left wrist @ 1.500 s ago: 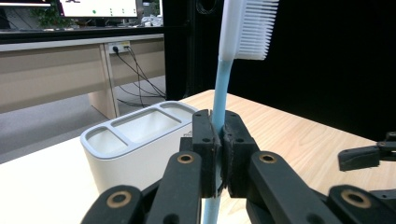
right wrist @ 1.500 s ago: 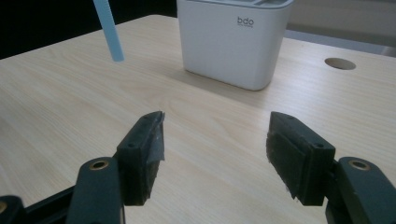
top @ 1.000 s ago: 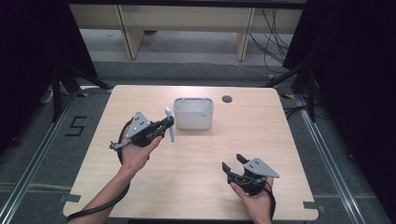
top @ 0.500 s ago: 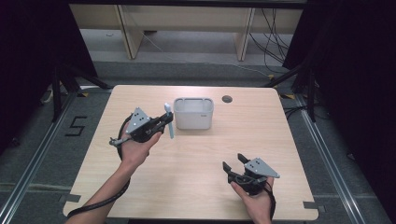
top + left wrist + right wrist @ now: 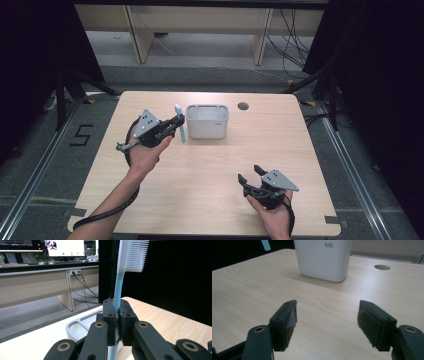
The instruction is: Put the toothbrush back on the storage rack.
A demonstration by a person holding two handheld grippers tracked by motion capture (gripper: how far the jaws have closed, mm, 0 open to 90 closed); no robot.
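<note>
I saw my left gripper (image 5: 176, 125) left of centre in the frame, clamped on a light blue toothbrush (image 5: 179, 125) held upright, head up. It sat just beside the left wall of a grey-white bin (image 5: 207, 129) at upper centre; I could not tell whether they touched. My right gripper (image 5: 251, 173) rested at lower right, well apart from the bin, jaws spread with nothing between them. A round hole (image 5: 243, 106) marked the wooden table (image 5: 200, 180) right of the bin, near the far edge.

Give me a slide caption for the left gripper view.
Left gripper clamps an upright light-blue toothbrush beside a white holder.
</note>
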